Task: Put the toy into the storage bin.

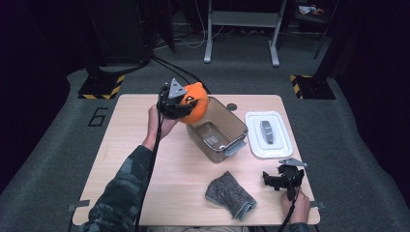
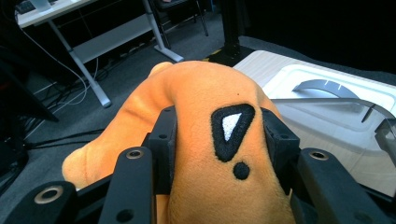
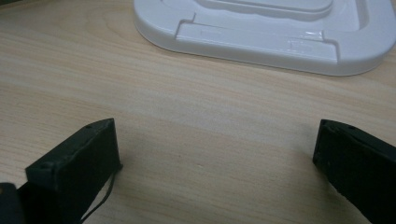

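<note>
- Left hand-held gripper (image 1: pixel 180 101) pinches orange plush toy (image 1: pixel 195 102), held above the clear bin's (image 1: pixel 217 128) back-left rim, likely for dropping in.
- Right hand-held gripper (image 1: pixel 279 181) rests on desk (image 1: pixel 130 145), jaws spread, empty, parked near white lid (image 1: pixel 269 134).
- Grey cloth (image 1: pixel 230 195) lies beside it.

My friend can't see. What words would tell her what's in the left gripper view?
An orange plush toy with a black stitched mark is squeezed between the left gripper's two black fingers. Beyond it lies a white lid on a wooden table, with a dark floor and desk legs behind.
</note>
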A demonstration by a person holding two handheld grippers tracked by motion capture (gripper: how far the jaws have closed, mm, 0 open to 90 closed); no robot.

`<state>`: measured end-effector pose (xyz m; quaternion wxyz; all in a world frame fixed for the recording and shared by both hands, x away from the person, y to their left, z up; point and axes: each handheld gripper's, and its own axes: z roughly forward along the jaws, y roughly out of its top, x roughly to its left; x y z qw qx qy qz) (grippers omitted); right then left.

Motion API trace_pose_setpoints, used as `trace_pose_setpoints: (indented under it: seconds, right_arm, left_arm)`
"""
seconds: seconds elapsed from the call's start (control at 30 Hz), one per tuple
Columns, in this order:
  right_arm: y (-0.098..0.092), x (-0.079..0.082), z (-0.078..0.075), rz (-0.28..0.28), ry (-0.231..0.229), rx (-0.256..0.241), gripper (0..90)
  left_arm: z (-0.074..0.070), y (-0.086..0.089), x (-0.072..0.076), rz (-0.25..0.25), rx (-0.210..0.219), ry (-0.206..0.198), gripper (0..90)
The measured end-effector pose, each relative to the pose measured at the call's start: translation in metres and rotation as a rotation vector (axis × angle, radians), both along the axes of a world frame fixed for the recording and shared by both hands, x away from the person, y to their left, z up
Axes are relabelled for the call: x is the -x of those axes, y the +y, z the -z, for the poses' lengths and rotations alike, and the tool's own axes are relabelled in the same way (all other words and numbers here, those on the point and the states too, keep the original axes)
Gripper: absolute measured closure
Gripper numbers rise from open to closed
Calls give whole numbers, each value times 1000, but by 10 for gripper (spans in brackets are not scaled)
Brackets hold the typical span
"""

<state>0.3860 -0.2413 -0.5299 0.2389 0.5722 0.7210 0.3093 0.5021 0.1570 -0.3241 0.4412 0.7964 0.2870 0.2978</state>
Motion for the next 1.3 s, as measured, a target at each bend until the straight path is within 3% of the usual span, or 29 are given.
trace_pose_setpoints:
  seconds: [0.2, 0.53, 0.73, 1.0, 1.07, 1.3]
  right_arm:
    - [0, 0, 0, -4, -1, 6, 0]
    - [0, 0, 0, -2, -1, 3, 0]
    - [0, 0, 0, -2, 0, 3, 0]
    - [0, 0, 0, -1, -1, 1, 0]
    - [0, 0, 0, 0, -2, 0, 0]
    - [0, 0, 0, 0, -2, 0, 0]
  left_arm:
    - [3, -13, -7, 19, 5, -1, 564]
    - [15, -31, -17, 48, -27, 12, 561]
    - [21, -36, -21, 59, -53, 27, 559]
    - [28, -39, -25, 70, -44, 56, 554]
    - [30, -41, -25, 72, -47, 45, 553]
    - [39, -44, -29, 72, -70, 74, 549]
